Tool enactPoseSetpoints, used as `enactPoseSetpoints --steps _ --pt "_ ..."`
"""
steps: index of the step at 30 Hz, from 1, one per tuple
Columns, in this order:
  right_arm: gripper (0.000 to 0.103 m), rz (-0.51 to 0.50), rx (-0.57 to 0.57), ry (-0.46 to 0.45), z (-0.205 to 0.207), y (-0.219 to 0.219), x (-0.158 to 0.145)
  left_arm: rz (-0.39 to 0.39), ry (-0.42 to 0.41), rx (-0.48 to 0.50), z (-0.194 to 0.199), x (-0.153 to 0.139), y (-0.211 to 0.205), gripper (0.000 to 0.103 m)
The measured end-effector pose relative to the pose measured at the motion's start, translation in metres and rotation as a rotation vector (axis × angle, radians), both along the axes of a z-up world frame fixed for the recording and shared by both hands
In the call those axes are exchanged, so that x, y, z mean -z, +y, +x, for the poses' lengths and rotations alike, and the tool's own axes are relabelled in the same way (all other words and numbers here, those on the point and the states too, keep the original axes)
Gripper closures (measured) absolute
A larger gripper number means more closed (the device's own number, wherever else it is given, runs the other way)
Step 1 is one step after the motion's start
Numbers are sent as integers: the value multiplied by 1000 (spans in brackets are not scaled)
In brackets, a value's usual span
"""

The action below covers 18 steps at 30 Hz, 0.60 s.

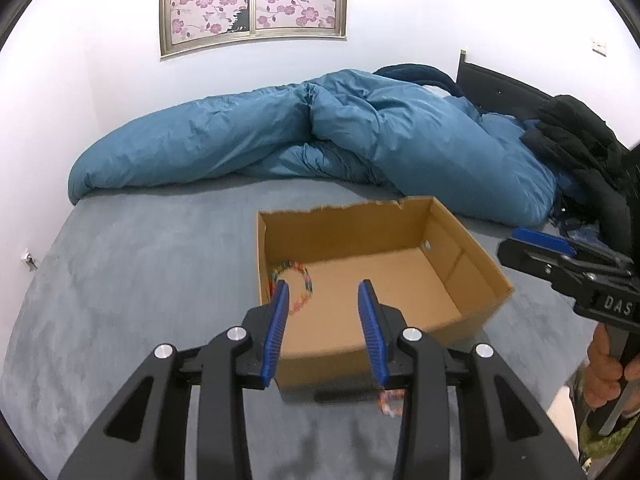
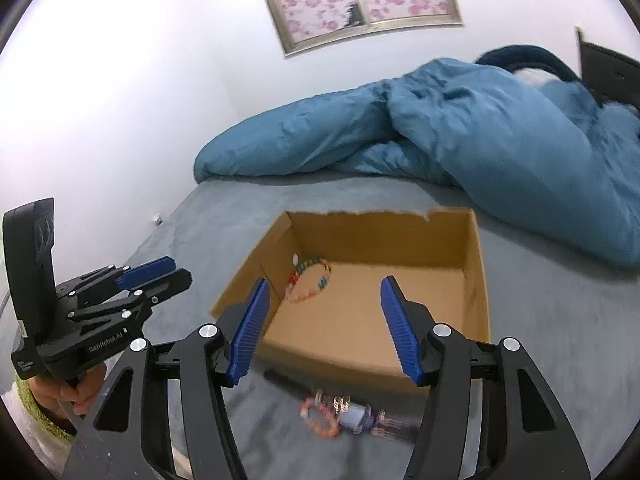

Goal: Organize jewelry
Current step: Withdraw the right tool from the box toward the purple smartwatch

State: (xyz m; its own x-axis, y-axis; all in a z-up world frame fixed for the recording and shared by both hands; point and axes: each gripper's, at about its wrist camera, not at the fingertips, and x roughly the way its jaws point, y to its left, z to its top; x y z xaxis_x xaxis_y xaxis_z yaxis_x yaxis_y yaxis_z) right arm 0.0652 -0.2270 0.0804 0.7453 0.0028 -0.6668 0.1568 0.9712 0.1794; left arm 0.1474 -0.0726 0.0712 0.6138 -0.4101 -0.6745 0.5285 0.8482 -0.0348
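An open cardboard box (image 1: 472, 252) (image 2: 478, 280) sits on the grey bed. A colourful bead necklace (image 1: 306, 280) (image 2: 316, 284) lies inside it by the left wall. On the bed in front of the box lies a blurred heap of jewelry (image 2: 344, 416), with a pink bead bracelet (image 1: 390, 402) among it. My left gripper (image 1: 323, 286) hovers over the box's near left part, open, with nothing between its blue pads. My right gripper (image 2: 325, 282) hangs over the box's near edge, open wide and empty. Each gripper shows in the other's view: the right gripper (image 1: 510, 242) at the right edge, the left gripper (image 2: 180, 270) at the left edge.
A crumpled blue duvet (image 1: 320, 136) (image 2: 480, 120) lies across the far side of the bed. Dark clothing (image 1: 580, 148) is piled at the right by a black headboard (image 1: 500, 88). A white wall with a flower-patterned window (image 1: 254, 0) stands behind. A person's hand (image 1: 604, 372) holds the right gripper's handle.
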Motion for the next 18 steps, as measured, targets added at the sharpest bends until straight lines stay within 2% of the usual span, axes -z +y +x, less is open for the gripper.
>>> enactPoseSetpoints --steps 4,10,18 --pt "44 40 51 13 -27 5 21 17 19 -6 -24 16 8 63" --pt "44 43 92 104 -48 10 62 35 93 -59 -38 47 15 61" --pt "40 14 120 172 -62 5 94 83 104 -107 -45 76 17 60"
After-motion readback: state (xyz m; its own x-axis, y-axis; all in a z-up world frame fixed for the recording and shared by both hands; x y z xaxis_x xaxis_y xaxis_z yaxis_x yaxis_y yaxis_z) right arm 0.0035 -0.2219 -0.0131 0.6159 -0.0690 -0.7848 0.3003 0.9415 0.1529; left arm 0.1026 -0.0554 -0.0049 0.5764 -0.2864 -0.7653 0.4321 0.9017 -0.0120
